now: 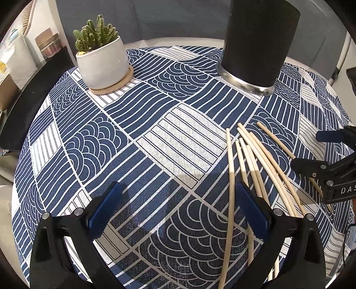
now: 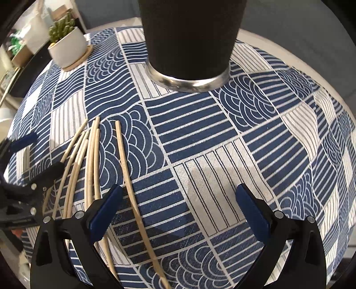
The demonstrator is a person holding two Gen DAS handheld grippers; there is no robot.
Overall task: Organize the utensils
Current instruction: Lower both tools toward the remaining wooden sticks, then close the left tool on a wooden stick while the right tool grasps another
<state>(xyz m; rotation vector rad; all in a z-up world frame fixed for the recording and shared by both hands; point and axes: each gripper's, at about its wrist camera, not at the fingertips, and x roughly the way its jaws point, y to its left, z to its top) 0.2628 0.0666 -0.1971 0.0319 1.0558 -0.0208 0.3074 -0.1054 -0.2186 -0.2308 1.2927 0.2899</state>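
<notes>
Several pale wooden chopsticks (image 1: 255, 160) (image 2: 89, 155) lie fanned out on the blue-and-white patterned tablecloth (image 1: 155, 133) (image 2: 222, 155). Behind them stands a tall black utensil holder (image 1: 255, 44) (image 2: 189, 40) with a silver base, upright. My left gripper (image 1: 178, 206) (image 2: 37, 155) hangs open over the cloth to the left of the pile. One stray chopstick (image 1: 231, 177) lies on the cloth just inside its right finger. My right gripper (image 2: 178, 209) (image 1: 311, 151) is open wide to the right of the pile, and a single chopstick (image 2: 131, 184) lies below it, beside its left finger. Neither holds anything.
A small cactus in a white pot (image 1: 102, 60) (image 2: 66, 49) on a wooden saucer stands at the table's far left. Shelves with boxes and jars (image 1: 46, 44) are beyond the left edge. A dark grey sofa back (image 1: 155, 17) is behind the table.
</notes>
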